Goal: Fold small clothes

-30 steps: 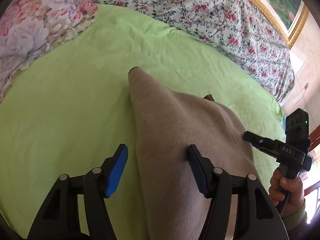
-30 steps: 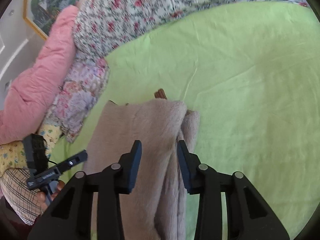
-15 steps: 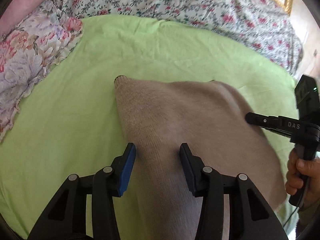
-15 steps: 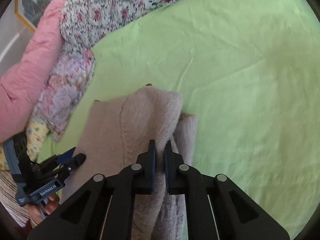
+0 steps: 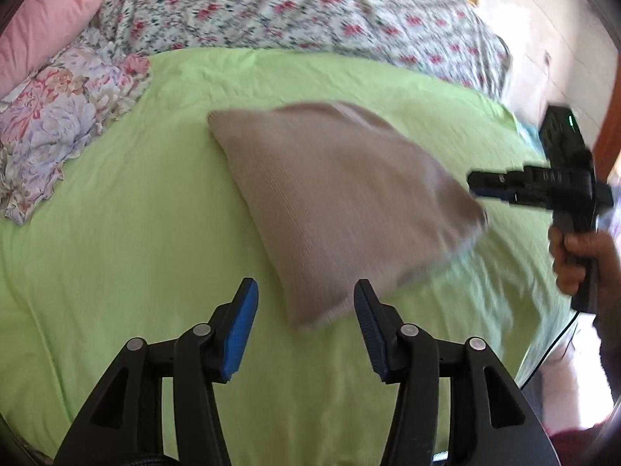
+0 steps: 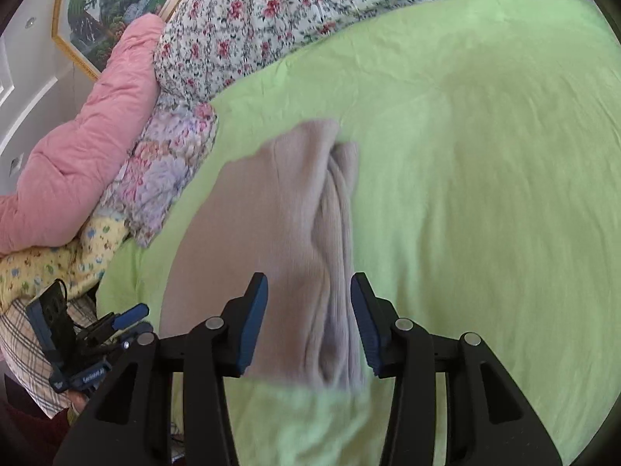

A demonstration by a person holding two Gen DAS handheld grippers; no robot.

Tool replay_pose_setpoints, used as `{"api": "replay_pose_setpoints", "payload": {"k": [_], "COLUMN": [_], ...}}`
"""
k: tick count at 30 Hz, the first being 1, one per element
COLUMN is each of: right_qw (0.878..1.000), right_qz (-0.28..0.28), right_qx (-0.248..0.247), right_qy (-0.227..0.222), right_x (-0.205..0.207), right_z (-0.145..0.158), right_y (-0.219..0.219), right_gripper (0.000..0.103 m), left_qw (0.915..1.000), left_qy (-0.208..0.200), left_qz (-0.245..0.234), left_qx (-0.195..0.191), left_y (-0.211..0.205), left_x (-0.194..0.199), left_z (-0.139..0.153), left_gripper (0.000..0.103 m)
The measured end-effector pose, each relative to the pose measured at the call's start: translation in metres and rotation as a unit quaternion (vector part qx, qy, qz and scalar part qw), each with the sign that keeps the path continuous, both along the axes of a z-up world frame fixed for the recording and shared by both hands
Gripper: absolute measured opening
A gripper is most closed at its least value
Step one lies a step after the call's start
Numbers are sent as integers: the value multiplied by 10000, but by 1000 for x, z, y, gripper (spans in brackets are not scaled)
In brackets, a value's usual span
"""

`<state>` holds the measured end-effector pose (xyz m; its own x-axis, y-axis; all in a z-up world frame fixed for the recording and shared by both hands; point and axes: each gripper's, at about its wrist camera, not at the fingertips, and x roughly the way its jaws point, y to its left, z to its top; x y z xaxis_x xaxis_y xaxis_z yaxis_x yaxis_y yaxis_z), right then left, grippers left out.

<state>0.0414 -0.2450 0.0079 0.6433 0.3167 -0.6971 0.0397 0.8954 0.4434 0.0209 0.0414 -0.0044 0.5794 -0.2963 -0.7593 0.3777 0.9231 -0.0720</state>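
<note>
Knitwear in a beige, finely ribbed weave lies folded on the bed: the sweater (image 5: 333,202) forms a soft, rough rectangle with rounded corners on the lime-green sheet (image 5: 116,233), which is smooth cotton with light creases. From the right wrist view the sweater (image 6: 271,233) shows a flat panel on one side and bunched, rope-like folds along its right edge.

The left gripper (image 5: 304,326) hangs over the sheet just short of the sweater's near corner, its black plastic fingers (image 5: 242,318) with blue ribbed pads spread wide and holding nothing. The right gripper (image 6: 308,322) sits above the near end of the sweater, fingers (image 6: 252,318) likewise wide apart and not touching the cloth, with the bunched folds between them in the view. In the left wrist view the right gripper (image 5: 481,188) appears side-on near the sweater's right corner, blurred, gripped by a hand (image 5: 578,256).

Beyond the sheet lie a quilt (image 5: 310,11) printed with small red flowers, a ruffled pillow (image 5: 66,116) with large pastel blooms, and a puffy pink duvet (image 6: 85,147). A gilt-framed painting (image 6: 112,4) hangs on the wall.
</note>
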Motion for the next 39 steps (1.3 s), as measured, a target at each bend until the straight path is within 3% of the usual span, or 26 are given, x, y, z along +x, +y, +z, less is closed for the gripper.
{"api": "replay_pose_setpoints", "payload": {"k": [3,7,9,12,15,17,19,21,30,35,39], "right_qw": [9999,9998,9998,9999,9997,9994,9981,9977,9968,9965,9966], "right_qz": [61,98,125,133,98,62,31,5,56,24,-127], "right_qx": [-60,-88,34,64,-165,-338,-533,-543,-673,-698,-652], "right_qy": [104,122,150,34,-122,50,318,396,431,451,487], "right_x": [-2,2,5,3,-6,-5,-1,1,1,1,-6], "right_z": [-11,-19,-22,-15,-2,-11,-29,-42,-37,-39,-28], "right_y": [8,14,13,13,9,4,1,0,-1,1,-5], "right_gripper": [46,44,8,6,6,6,6,6,6,6,24], "left_qw": [9996,9986,9987,9984,9977,9964,9961,9959,9941,9947,9959], "left_qy": [3,-33,77,106,288,553,566,615,954,950,779], "left_qz": [85,351,412,506,557,630,667,655,490,352,229], "left_qx": [284,385,276,243,270,129,73,87,-144,-163,-398], "left_y": [-10,-11,-9,-7,-6,-4,-2,-2,9,14,26], "left_x": [-2,8,15,17,19,22,23,25,18,10,5], "left_z": [-16,-24,-28,-27,-36,-46,-47,-47,-44,-40,-19], "left_gripper": [53,49,16,11,9,9,9,9,16,15,15]}}
